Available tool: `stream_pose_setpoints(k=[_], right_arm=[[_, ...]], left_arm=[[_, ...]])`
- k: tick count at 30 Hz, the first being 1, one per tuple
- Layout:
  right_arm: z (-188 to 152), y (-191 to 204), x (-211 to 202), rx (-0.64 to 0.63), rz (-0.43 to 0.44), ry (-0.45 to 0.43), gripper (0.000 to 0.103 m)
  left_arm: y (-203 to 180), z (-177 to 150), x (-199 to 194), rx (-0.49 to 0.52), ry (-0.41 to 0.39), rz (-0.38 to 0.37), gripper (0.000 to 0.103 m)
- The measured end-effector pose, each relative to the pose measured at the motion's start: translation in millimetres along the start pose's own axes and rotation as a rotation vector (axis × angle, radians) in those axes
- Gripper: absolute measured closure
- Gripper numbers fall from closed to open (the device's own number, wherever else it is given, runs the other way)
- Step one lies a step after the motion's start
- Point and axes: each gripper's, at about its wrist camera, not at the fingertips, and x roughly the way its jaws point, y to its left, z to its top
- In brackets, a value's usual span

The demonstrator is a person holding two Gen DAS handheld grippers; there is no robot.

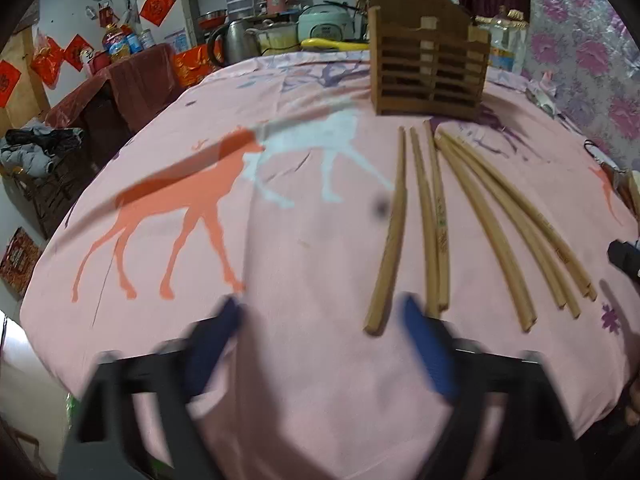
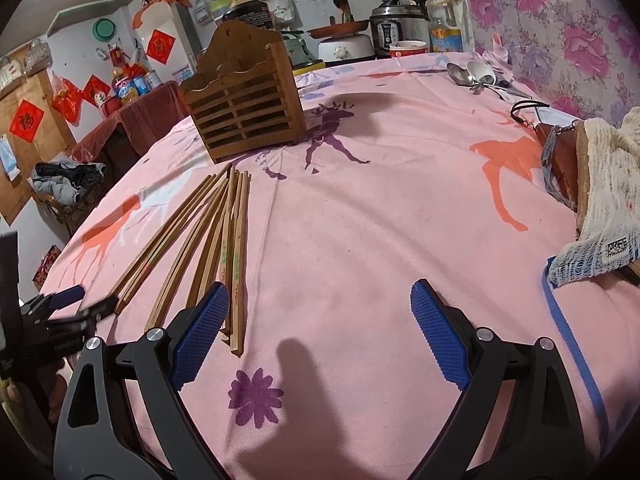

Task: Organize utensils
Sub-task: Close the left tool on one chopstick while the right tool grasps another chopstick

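Note:
Several wooden chopsticks [image 1: 436, 220] lie fanned out on the pink tablecloth [image 1: 312, 240], in front of a slatted wooden utensil holder [image 1: 430, 72]. My left gripper [image 1: 322, 304] hovers low just left of their near ends, blurred, jaws apart with nothing between them. In the right wrist view the chopsticks [image 2: 208, 240] lie to the left, below the holder [image 2: 244, 116]. My right gripper [image 2: 320, 288] is open over bare cloth, its left finger beside the nearest chopstick ends. The left gripper [image 2: 92, 300] shows at the left edge. A metal spoon [image 2: 460, 72] and a white spoon [image 2: 482, 72] lie far back.
A folded cloth on a wooden board [image 2: 600, 184] sits at the right edge, with a blue cord [image 2: 568, 340] near it. A rice cooker [image 2: 396, 24], oil bottle [image 2: 444, 20] and kettle [image 1: 232, 38] crowd the far side beyond the table.

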Motion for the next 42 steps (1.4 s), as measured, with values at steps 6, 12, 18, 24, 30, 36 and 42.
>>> stream_pose_setpoints(k=[6,12,18,24,30,36,42], right_arm=[[-3,7,-3,-0.048,0.031,0.008,0.032],[-21,17,-2,-0.140,0.030,0.035,0.052],[-20,26,2,-0.173,0.034,0.035,0.053],[-28,39,3,-0.236,0.029,0.037,0.057],[-23,23,-6,-0.170,0.065,0.023,0.057],[-25,25,-5,-0.180,0.062,0.034,0.055],[-28,29,-3,-0.214,0.041,0.035,0.060]], left_arm=[[-10,-1,-1,0.012,-0.014,0.003,0.091],[17,-7,-5,-0.093,-0.008,0.018,0.090],[17,-10,-7,-0.100,-0.023,0.024,0.090],[14,-10,-7,-0.095,-0.027,0.028,0.090],[16,-11,-8,-0.099,-0.028,0.026,0.089],[16,-11,-8,-0.098,-0.030,0.030,0.088],[16,-12,-8,-0.096,-0.035,0.042,0.087]])
